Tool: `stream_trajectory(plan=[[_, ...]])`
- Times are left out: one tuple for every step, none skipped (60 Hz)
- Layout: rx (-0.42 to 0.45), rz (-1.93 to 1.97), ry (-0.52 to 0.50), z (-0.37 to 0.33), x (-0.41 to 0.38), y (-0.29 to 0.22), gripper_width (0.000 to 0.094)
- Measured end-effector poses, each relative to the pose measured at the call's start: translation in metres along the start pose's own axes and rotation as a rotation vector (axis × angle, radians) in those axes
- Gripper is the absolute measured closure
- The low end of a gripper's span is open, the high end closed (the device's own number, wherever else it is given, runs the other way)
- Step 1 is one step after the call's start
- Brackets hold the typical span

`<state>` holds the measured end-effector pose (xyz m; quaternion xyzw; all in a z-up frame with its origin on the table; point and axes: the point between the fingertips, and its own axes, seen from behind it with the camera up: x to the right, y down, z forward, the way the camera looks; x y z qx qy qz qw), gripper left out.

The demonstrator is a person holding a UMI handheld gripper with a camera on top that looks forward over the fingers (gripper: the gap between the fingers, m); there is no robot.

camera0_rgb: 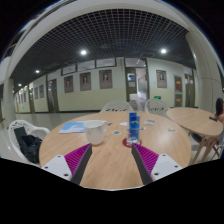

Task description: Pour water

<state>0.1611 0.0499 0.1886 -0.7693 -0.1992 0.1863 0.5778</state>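
A water bottle with a blue label stands upright on a red coaster on the round wooden table, beyond my fingers and a little to the right. A white cup stands to its left, also beyond the fingers. My gripper is open and empty, its pink-padded fingers spread wide over the bare tabletop, well short of both objects.
A blue-and-white sheet or cloth lies on the table's far left. White chairs stand at the left and behind the table. A second round table stands at the right. The room beyond is a large hall.
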Motion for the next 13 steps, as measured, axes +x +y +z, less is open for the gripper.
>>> stream_trajectory(plan=[[0.000,0.006,-0.013,-0.002,-0.004,0.002,0.0085],[0.000,0.011,-0.026,-0.003,-0.008,0.003,0.0084],[-0.001,0.017,-0.039,-0.005,-0.012,0.004,0.0085],[-0.002,0.021,-0.052,-0.006,-0.016,0.004,0.0085],[-0.003,0.024,-0.065,-0.007,-0.020,0.005,0.0087],[-0.003,0.028,-0.076,-0.008,-0.029,0.003,0.0084],[-0.001,0.033,-0.087,-0.012,-0.030,0.004,0.0084],[0.001,0.039,-0.096,-0.013,-0.033,0.004,0.0083],[-0.001,0.045,-0.104,-0.014,-0.035,0.004,0.0082],[-0.007,0.049,-0.113,-0.017,-0.035,0.007,0.0083],[-0.018,0.054,-0.118,-0.018,-0.036,0.008,0.0085],[-0.025,0.060,-0.123,-0.019,-0.037,0.009,0.0086],[-0.031,0.067,-0.128,-0.012,-0.042,0.005,0.0088]])
